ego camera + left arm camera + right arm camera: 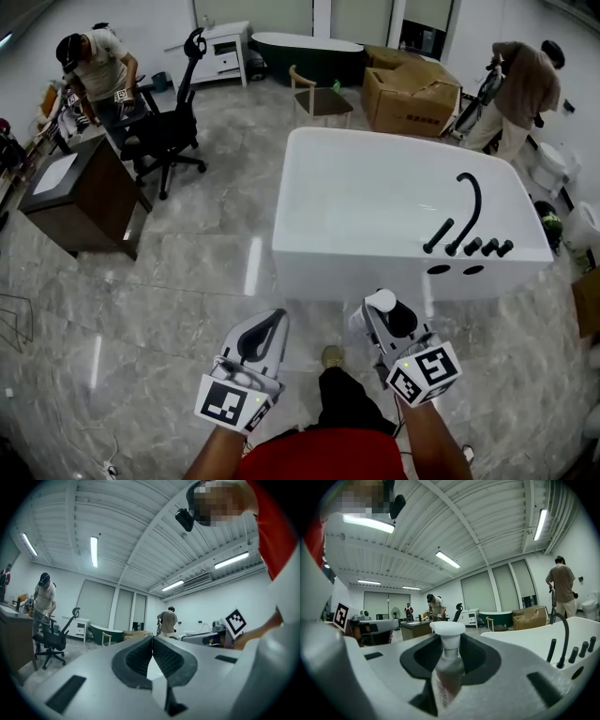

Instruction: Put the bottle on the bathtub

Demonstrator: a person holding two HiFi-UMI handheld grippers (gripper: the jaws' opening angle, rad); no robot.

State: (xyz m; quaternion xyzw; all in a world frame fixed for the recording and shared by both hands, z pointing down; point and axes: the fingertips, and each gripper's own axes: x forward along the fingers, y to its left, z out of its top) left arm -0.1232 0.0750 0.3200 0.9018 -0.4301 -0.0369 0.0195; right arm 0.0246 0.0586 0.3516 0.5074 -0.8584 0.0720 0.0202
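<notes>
Wide open across the left and middle of the bathtub (366, 197); crowded at its right end by black faucet (473, 202) and knobs (489, 247); passable over the floor (187, 281) before it.

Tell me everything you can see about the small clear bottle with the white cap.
The small clear bottle has a wide white cap and a printed label on its side. It stands upright, clamped between the jaws of the right gripper, in front of the white bathtub and apart from it.
</notes>
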